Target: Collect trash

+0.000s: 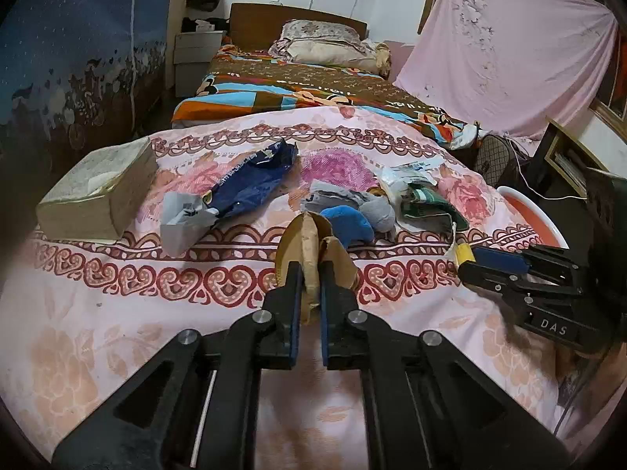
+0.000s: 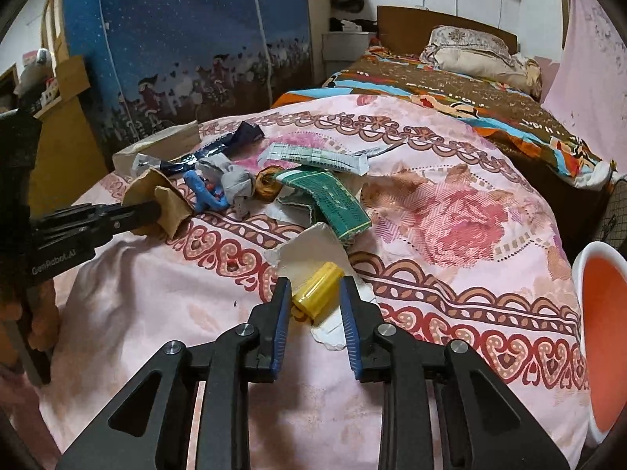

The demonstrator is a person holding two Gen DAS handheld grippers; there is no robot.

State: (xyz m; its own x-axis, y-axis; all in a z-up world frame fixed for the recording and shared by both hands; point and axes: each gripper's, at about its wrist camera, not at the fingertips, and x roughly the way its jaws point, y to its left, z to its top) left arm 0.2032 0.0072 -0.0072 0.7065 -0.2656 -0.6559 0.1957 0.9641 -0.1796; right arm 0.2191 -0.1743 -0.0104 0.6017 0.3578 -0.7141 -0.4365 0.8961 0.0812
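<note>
Careful: your right gripper (image 2: 315, 293) straddles the yellow roll (image 2: 318, 290) on the bedspread (image 2: 450, 211), pads not pressing; it may roll away. Your left gripper (image 1: 309, 278) clamps brown paper (image 1: 313, 250).

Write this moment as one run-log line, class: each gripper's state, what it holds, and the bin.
left gripper: shut on brown paper | right gripper: open around yellow roll | bin: right of bed

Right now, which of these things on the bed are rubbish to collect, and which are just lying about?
Rubbish:
brown paper scrap, in left tool
yellow wrapper, between right tool's fingers
blue bag
green packet

Lying about:
grey sock
blue sock
pillow
</note>
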